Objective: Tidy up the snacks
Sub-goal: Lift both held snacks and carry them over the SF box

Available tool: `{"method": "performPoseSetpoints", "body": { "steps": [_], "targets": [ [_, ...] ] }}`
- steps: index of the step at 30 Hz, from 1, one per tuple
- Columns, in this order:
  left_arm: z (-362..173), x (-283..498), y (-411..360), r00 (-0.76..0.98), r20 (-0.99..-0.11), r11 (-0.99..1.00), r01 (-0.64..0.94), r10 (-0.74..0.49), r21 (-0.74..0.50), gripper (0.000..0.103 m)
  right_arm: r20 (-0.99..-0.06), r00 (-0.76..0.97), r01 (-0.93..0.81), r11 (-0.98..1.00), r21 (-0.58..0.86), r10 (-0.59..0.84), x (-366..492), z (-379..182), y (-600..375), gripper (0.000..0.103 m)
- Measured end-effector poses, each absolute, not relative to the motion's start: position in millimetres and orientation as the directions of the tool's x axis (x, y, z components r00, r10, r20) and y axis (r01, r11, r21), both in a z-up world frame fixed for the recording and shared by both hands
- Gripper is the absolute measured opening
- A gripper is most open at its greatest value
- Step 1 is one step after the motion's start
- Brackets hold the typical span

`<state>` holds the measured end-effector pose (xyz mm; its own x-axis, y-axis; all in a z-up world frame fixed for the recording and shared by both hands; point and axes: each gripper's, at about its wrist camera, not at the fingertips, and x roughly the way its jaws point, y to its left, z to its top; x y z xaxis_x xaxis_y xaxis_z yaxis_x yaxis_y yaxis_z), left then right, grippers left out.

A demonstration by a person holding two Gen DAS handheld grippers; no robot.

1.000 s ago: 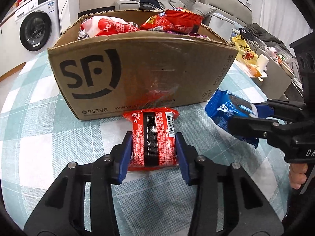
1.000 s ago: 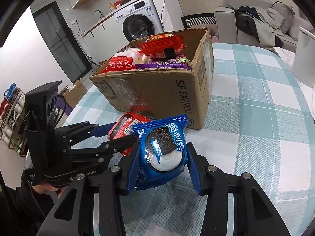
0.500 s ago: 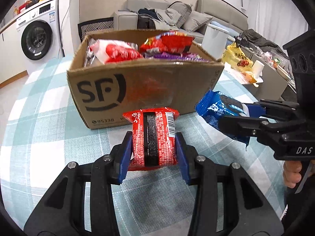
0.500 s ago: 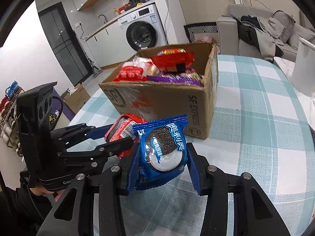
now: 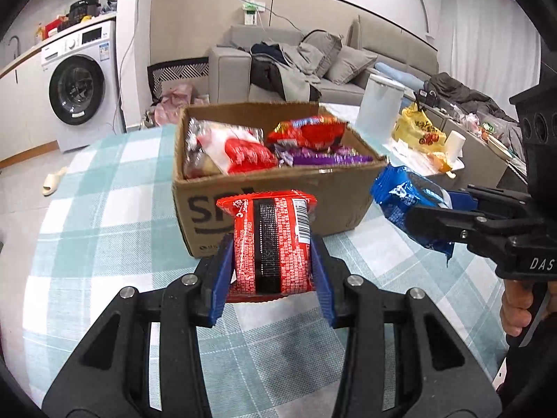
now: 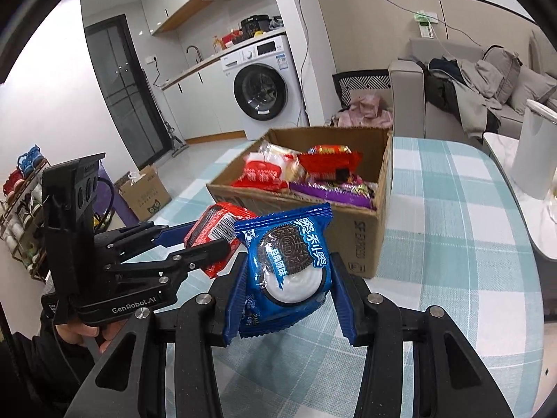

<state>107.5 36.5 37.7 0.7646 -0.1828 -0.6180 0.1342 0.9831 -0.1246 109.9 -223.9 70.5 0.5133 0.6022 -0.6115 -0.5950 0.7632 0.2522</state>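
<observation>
My left gripper [image 5: 271, 278] is shut on a red snack packet [image 5: 271, 244] with a black stripe, held above the table in front of the cardboard box [image 5: 341, 198]. My right gripper [image 6: 289, 296] is shut on a blue cookie packet [image 6: 289, 257], also lifted off the table. In the left wrist view the blue cookie packet [image 5: 407, 198] and right gripper [image 5: 449, 212] hang to the right of the box. In the right wrist view the red snack packet [image 6: 216, 230] and left gripper [image 6: 205, 240] sit left of the cookie packet. The open box [image 6: 362, 244] holds several snack bags.
The table [image 5: 97, 216] wears a teal and white checked cloth. A white jug [image 6: 536, 153] stands at its right edge. A yellow bag [image 5: 417, 132] and a paper cup [image 5: 456, 142] lie beyond the box. A washing machine [image 5: 76, 87] and a sofa [image 5: 313, 66] stand behind.
Both grippers have risen with their packets still held. The box now sits lower and farther in both views, and its contents show from above.
</observation>
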Motion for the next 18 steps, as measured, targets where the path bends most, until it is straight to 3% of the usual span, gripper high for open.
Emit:
{"method": "performPoseSetpoints", "body": {
  "steps": [18],
  "targets": [
    [85, 90, 46, 0.817, -0.558, 0.990, 0.103, -0.142, -0.101, 0.039, -0.539, 0.583, -0.539, 0.786, 0.303, 0.608, 122, 105, -230, 0.045]
  ]
}}
